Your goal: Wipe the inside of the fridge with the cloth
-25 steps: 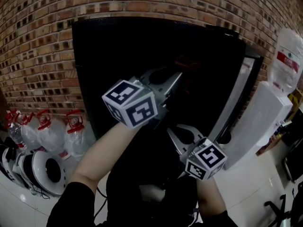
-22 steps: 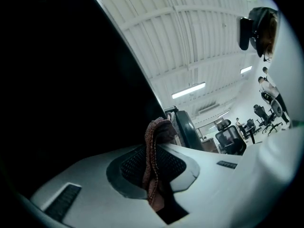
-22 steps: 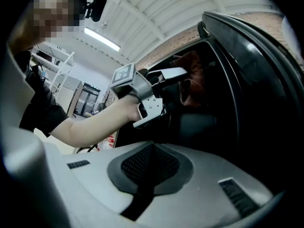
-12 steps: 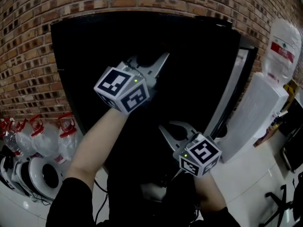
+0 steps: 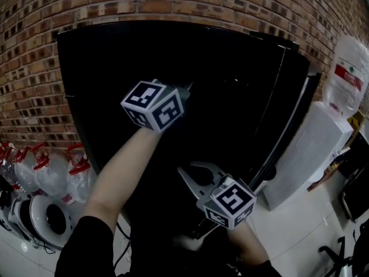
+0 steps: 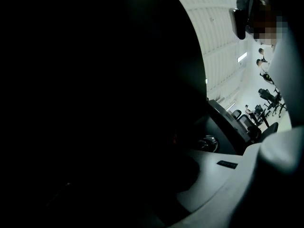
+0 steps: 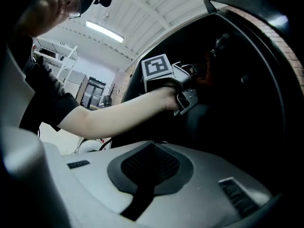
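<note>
Black glossy fridge [image 5: 230, 97], tall, front unlit, brick wall [image 5: 173, 4] behind

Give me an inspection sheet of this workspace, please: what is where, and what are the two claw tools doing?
Surface: pale glossy floor; no table seen.
Job's things: black fridge, door shut or nearly so; cloth not clearly seen.
Clutter: water bottles and a round white device on the floor, left of the fridge.
Grippers: left gripper raised at the fridge front, jaws too dark to judge; right gripper lower, shut, nothing in it.
Cables: black cable on the floor by the fridge.
Surroundings: brick wall behind; water dispenser at the right, bottle on top.
</note>
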Tool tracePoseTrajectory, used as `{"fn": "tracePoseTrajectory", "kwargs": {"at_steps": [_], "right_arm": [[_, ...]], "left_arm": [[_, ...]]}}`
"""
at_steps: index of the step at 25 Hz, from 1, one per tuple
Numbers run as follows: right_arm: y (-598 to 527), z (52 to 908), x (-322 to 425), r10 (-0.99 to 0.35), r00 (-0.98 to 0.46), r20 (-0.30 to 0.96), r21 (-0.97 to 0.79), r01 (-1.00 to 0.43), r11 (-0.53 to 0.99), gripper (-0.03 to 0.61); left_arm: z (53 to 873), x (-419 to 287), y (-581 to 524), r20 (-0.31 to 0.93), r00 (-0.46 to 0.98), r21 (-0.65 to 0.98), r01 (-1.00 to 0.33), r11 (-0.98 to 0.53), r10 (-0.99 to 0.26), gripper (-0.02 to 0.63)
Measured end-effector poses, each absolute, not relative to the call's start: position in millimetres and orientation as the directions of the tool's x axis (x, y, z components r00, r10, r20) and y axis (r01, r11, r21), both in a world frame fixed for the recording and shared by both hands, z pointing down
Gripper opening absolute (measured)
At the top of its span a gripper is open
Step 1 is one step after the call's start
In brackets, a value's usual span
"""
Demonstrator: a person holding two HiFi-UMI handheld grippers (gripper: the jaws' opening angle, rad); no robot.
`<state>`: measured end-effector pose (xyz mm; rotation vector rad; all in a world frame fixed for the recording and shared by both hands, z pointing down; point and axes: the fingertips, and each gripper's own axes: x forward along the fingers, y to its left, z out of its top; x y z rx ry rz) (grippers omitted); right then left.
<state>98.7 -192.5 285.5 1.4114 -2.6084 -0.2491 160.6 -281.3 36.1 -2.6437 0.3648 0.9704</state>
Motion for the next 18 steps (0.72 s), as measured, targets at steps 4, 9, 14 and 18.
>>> {"fn": "tracePoseTrajectory", "kwargs": {"at_steps": [4, 9, 14, 18], "right_arm": [[-200, 289, 95, -0.833, -0.549, 0.071, 0.220, -0.806, 0.550, 0.003], [-206, 291, 97, -0.833, -0.548, 0.077, 0.214, -0.807, 0.551, 0.003], [-208, 292, 101, -0.833, -0.548, 0.074, 0.199, -0.811, 0.550, 0.003], [-209, 290, 103, -0.832, -0.551, 0.069, 0.192, -0.811, 0.553, 0.003]], "left_arm": [[32, 163, -294, -0.673, 0.731, -0.184, -0.317, -0.931, -0.116, 0.049], [29, 166, -307, -0.680, 0.722, -0.198, -0.348, -0.916, -0.127, 0.049], [23, 169, -323, -0.717, 0.679, -0.160, -0.380, -0.911, -0.157, 0.049], [25, 170, -340, -0.726, 0.654, -0.125, -0.430, -0.894, -0.213, 0.049]]}}
